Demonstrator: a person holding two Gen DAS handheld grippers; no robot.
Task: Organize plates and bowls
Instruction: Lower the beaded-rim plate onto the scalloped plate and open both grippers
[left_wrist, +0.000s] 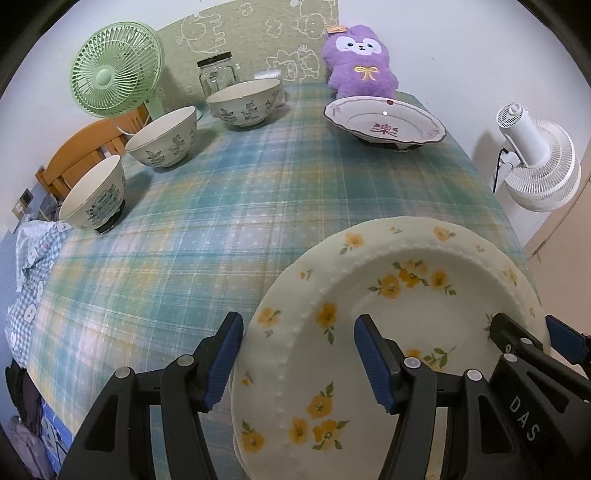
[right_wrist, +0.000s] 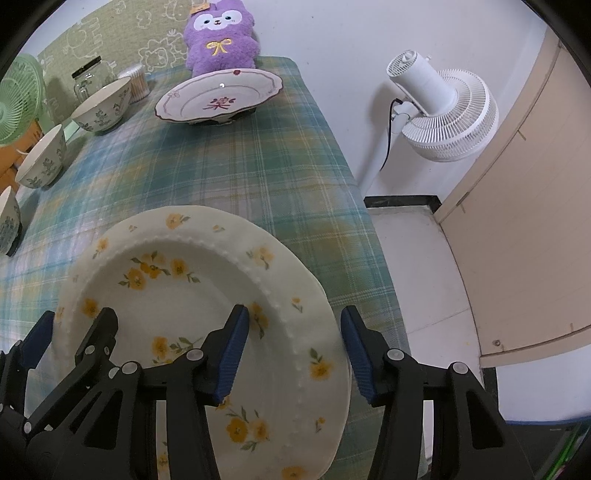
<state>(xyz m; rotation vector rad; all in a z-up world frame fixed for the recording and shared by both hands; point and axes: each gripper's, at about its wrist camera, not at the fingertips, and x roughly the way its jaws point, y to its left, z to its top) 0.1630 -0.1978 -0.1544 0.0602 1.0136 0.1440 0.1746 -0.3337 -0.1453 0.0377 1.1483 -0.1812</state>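
Fingers on both grippers straddle the rim of the same yellow-flowered plate (left_wrist: 399, 314), one from each side. On the left gripper (left_wrist: 299, 354) the outer blue pad (left_wrist: 223, 363) sits just at the plate's left edge and the inner pad (left_wrist: 371, 363) is over the plate's well, so the rim is between them, but honestly I can't tell if they're actually pinching it or just hanging around it. Same deal with the right gripper (right_wrist: 295, 350): inner pad (right_wrist: 232, 354) over the well, outer pad (right_wrist: 356, 354) just off the right edge, rim in the gap, grip unclear.

That plate is at the near edge of the table, toward the right corner, and looks tilted with its far rim up. No earlier shot to compare, so that's all I've got on it.

Rest of the plaid tablecloth (left_wrist: 221, 229): a scalloped pink-trimmed plate (left_wrist: 384, 120) sits near the far right corner, propped on something dark. Three leaf-patterned bowls run along the left edge, the near bowl (left_wrist: 94, 195), the middle bowl (left_wrist: 164, 136) and the far bowl (left_wrist: 245, 103). Behind them are a glass jar (left_wrist: 218, 72) and a green fan (left_wrist: 116, 70). A purple plush (left_wrist: 358, 62) leans at the far edge. White floor fan (right_wrist: 439, 110) stands off the table's right side.
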